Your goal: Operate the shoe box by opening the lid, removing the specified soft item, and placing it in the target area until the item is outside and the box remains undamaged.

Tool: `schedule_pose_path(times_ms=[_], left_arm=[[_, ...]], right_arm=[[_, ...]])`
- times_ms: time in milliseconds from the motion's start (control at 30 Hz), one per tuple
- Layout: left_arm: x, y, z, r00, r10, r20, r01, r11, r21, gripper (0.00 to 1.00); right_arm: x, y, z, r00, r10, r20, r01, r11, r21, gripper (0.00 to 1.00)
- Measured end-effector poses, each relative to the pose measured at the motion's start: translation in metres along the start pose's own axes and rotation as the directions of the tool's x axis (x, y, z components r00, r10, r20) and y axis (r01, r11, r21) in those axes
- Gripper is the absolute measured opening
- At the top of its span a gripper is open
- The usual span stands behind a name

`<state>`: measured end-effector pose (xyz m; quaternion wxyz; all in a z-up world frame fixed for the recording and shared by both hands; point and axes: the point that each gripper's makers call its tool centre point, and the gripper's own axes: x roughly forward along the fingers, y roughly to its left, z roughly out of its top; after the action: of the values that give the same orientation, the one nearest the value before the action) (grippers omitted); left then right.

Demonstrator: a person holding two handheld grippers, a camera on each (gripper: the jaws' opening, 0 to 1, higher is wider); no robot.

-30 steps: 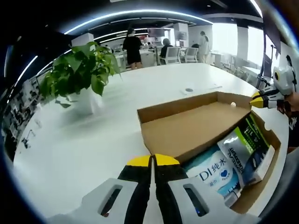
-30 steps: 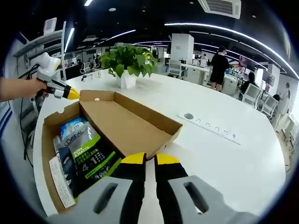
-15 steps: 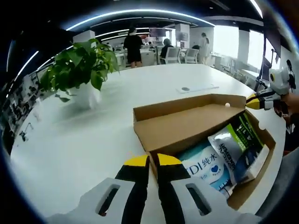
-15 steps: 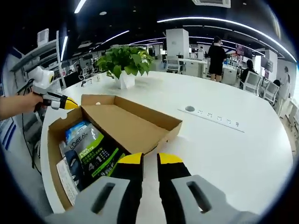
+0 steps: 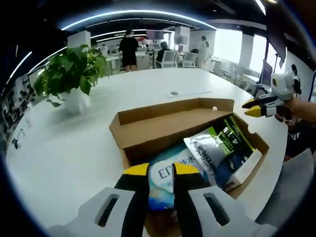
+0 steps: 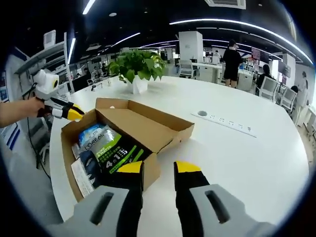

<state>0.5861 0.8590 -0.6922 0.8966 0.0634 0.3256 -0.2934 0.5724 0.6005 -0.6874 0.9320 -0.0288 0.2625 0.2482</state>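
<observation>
An open cardboard shoe box (image 5: 253,139) lies on the white table (image 5: 64,148), its lid (image 5: 170,124) folded back. Inside are a blue-and-white soft wipes pack (image 5: 170,174) and a grey-green pouch (image 5: 217,144). My left gripper (image 5: 161,170) stands open at the box's near edge, just over the wipes pack, with nothing between its fingers. From the other side, the box (image 6: 68,143), lid (image 6: 143,126) and pouch (image 6: 111,150) show again. My right gripper (image 6: 158,168) is open above the box's near corner. The right gripper (image 5: 253,109) and the left gripper (image 6: 73,113) also show at opposite ends of the box.
A potted plant (image 5: 66,74) stands on the table beyond the box, seen again as the plant (image 6: 136,64). A power strip (image 6: 224,124) is set into the table (image 6: 247,163). People and office chairs are in the far background.
Both grippers' jaws have spread apart from nearly shut. The left view has moved in over the box's near edge, so the wipes pack now lies right behind its tips.
</observation>
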Motion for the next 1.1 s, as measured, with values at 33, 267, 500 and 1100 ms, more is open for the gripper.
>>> schedule_pose_path(times_ms=[33,267,500,1100], left_arm=[[0.000,-0.003,-0.002,1.000,-0.009,-0.005,0.009,1.000,-0.009,0.17],[0.003,-0.027,-0.020,0.995,-0.085,-0.055,0.084,0.996,-0.019,0.19],[0.009,-0.049,-0.028,0.983,-0.162,-0.086,0.159,0.986,-0.046,0.22],[0.033,-0.073,-0.028,0.956,-0.273,-0.108,0.260,0.958,-0.122,0.21]], right_arm=[[-0.003,0.002,0.000,1.000,0.005,0.002,-0.005,1.000,-0.003,0.24],[-0.021,0.014,0.001,0.999,0.028,0.032,-0.028,1.000,-0.001,0.34],[-0.035,0.027,0.000,0.997,0.048,0.055,-0.046,0.998,-0.040,0.45],[-0.060,0.048,-0.008,0.992,0.076,0.102,-0.069,0.995,-0.065,0.54]])
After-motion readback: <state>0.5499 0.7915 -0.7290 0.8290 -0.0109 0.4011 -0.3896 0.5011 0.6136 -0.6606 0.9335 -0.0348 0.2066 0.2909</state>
